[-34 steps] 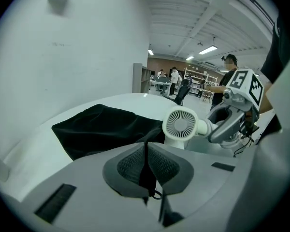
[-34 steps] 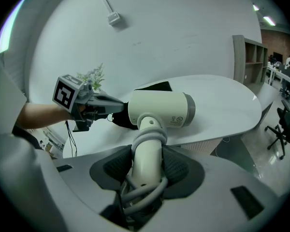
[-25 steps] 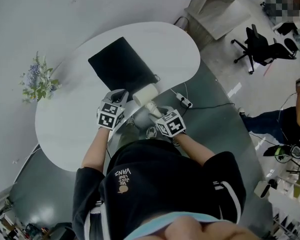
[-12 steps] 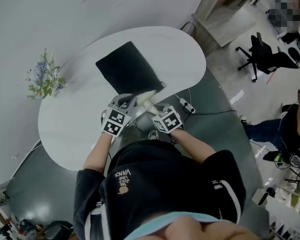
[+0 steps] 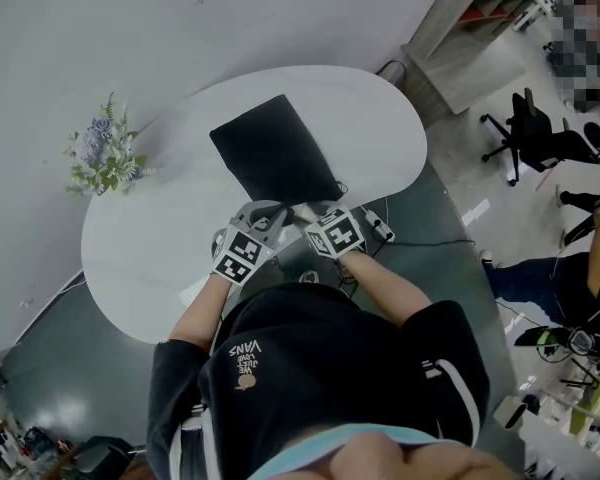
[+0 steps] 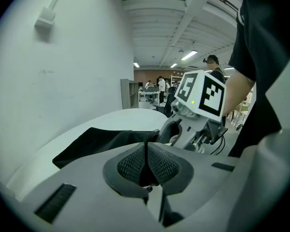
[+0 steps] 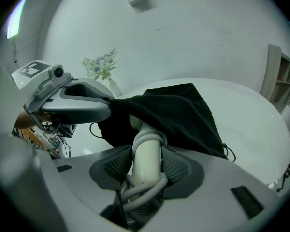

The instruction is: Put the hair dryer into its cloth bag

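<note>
The left gripper (image 6: 146, 151) is pinched together on the rim of the black cloth bag (image 6: 101, 141). The right gripper (image 7: 147, 151) is clamped on the cream handle of the hair dryer (image 7: 146, 170), with the cord looped round it. The dryer's upper end goes under the cloth at the bag's mouth. The bag lies on the white bench (image 5: 160, 238), at 12 o'clock from both grippers. Flowers (image 5: 105, 158) stand at the bag's 9 o'clock. The person's black shirt (image 5: 310, 358) reads "VANS".
</note>
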Available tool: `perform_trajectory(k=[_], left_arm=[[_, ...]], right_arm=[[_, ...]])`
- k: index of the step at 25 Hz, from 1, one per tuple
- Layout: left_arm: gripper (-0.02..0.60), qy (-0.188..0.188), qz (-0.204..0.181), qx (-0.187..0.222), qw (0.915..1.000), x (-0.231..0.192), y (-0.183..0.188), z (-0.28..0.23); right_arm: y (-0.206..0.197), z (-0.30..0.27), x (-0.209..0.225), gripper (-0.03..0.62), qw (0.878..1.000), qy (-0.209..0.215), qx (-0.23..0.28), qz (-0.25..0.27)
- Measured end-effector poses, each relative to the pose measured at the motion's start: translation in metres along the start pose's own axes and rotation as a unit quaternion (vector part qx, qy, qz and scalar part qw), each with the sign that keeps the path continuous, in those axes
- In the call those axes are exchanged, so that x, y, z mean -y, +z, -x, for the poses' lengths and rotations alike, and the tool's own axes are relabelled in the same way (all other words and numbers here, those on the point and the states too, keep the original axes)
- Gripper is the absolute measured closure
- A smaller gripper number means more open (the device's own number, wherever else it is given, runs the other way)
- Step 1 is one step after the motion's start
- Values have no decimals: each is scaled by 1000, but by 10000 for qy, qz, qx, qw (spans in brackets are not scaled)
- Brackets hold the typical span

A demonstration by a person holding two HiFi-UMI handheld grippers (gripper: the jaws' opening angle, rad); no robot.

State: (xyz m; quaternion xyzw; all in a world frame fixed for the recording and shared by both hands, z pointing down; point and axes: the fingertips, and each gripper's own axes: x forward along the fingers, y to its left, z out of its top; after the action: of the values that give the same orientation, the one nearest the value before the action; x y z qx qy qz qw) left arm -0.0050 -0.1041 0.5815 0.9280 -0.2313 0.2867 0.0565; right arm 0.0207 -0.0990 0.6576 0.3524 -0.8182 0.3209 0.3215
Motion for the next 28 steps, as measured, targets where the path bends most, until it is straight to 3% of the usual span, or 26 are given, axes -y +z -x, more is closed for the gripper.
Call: perform_trajectory(k=[14, 28], left_arm=[[549, -462, 351, 99, 9983, -1, -8, 7], [549, -527, 526, -23, 9972, -18, -21, 6]], right_arm=[[49, -39, 14, 387, 9998, -52, 31, 212], [79, -64, 20, 387, 9992, -60, 86, 382]])
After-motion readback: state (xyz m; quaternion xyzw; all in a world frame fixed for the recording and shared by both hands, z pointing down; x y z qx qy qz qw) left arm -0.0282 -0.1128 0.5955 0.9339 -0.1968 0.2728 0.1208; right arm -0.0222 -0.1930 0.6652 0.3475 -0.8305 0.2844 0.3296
